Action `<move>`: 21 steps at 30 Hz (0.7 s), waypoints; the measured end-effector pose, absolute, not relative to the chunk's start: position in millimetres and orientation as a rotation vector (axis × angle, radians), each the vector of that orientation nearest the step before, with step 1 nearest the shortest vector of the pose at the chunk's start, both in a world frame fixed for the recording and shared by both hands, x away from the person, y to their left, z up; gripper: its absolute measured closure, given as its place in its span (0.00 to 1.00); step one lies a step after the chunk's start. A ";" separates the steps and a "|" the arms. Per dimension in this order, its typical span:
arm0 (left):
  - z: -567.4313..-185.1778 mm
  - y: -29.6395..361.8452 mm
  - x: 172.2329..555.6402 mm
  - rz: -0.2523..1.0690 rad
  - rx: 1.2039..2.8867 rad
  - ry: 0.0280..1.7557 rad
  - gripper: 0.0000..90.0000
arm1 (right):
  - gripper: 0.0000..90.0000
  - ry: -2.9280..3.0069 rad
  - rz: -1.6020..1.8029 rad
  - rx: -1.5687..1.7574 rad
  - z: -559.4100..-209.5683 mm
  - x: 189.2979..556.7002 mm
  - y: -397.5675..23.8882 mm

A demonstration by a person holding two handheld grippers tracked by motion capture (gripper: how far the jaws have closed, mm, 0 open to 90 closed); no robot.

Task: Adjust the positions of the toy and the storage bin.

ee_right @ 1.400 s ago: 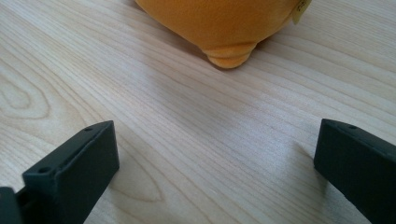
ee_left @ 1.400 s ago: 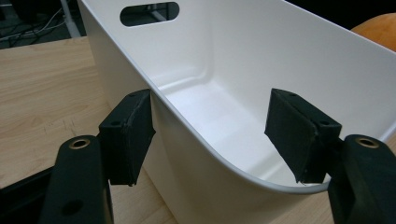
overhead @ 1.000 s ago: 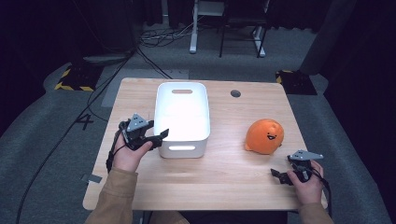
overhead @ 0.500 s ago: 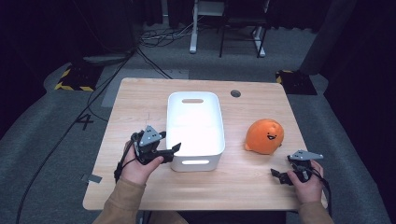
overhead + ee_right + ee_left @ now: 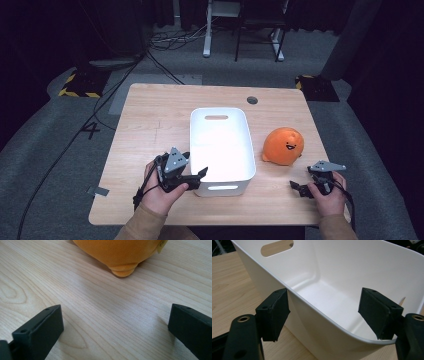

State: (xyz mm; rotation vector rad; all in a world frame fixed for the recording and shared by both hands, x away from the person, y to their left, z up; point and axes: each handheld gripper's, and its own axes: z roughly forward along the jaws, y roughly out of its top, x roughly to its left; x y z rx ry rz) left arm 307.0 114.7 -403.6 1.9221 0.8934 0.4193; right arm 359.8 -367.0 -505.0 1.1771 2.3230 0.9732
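Note:
A white plastic bin (image 5: 220, 150) stands empty in the middle of the wooden table (image 5: 150, 125). My left gripper (image 5: 201, 175) is at the bin's near left corner. In the left gripper view its jaws straddle the bin's wall (image 5: 317, 322), one pad outside and one inside. The jaws have just been opening, and the inner pad stands well off the wall. An orange plush toy (image 5: 283, 146) with a smiling face sits right of the bin. My right gripper (image 5: 296, 187) rests open near the front right edge, pointing at the plush (image 5: 120, 252), with bare wood between its jaws.
A round cable hole (image 5: 252, 100) is in the table's far side. Bare wood lies left of and behind the bin. On the dark floor beyond are cables and chair legs.
The left gripper and the bin have slid right and toward the near edge together. The jaws, shut on the wall before, now stand apart. The right gripper has not moved.

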 end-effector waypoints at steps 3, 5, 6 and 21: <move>-403.6 112.4 302.5 0.412 1.926 0.889 0.28 | 0.00 2.323 0.973 1.177 -505.0 359.8 -366.9; -402.9 110.8 299.7 0.420 1.935 0.880 0.28 | 0.00 2.321 0.974 1.178 -505.1 359.8 -366.9; -402.6 109.9 298.1 0.414 1.942 0.878 0.28 | 0.00 2.321 0.974 1.178 -505.1 359.8 -366.9; -402.3 94.7 269.1 0.392 1.960 0.845 0.25 | 0.00 2.321 0.974 1.178 -505.0 359.8 -366.9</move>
